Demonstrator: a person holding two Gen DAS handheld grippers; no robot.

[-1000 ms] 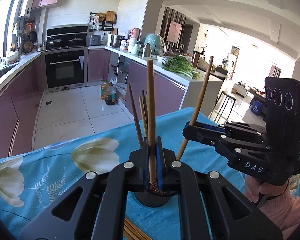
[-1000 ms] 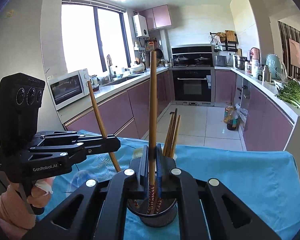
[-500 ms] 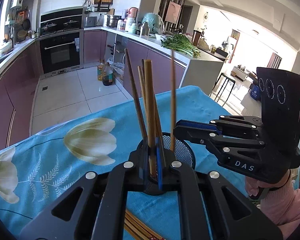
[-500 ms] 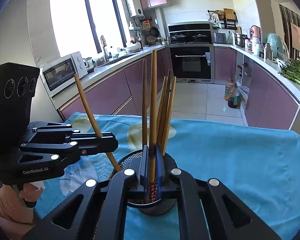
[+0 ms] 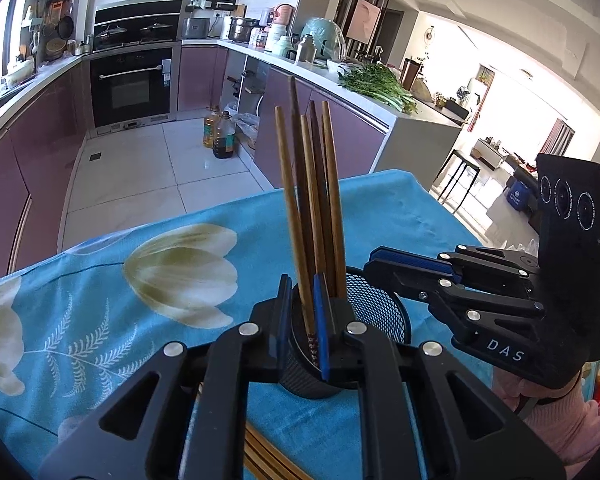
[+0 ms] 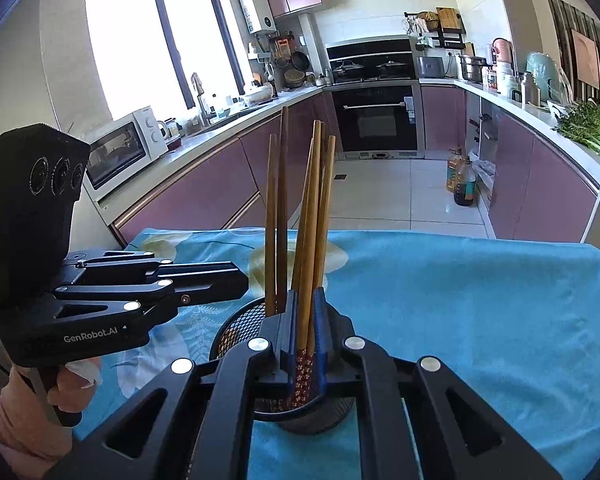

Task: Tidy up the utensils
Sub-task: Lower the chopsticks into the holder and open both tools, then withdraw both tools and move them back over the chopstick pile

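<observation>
So, two handheld tools are seen meeting over a black mesh holder (image 5: 380, 312) that's been stood on a table under a blue flower-print cloth (image 5: 100, 300). The holder is set well in from the far edge, closer to the near side, with the table's far right corner a good way off behind it.

The left gripper (image 5: 303, 300) is pressed together on a chopstick (image 5: 309, 320), pinched near its patterned end, and that end is dipped just inside the holder's rim. Same deal on the other side: the right gripper (image 6: 306, 304) is clamped on a second chopstick (image 6: 303, 332), also caught near the red patterned end, which is sunk below the rim. Both sticks are held nearly upright.

A few standing chopsticks (image 5: 286, 184) are already propped in the holder, fanned out a bit. Some loose chopsticks (image 5: 260, 460) are left lying flat on the cloth by the near edge. A pink sleeve (image 5: 560, 420) is visible behind the right tool.
</observation>
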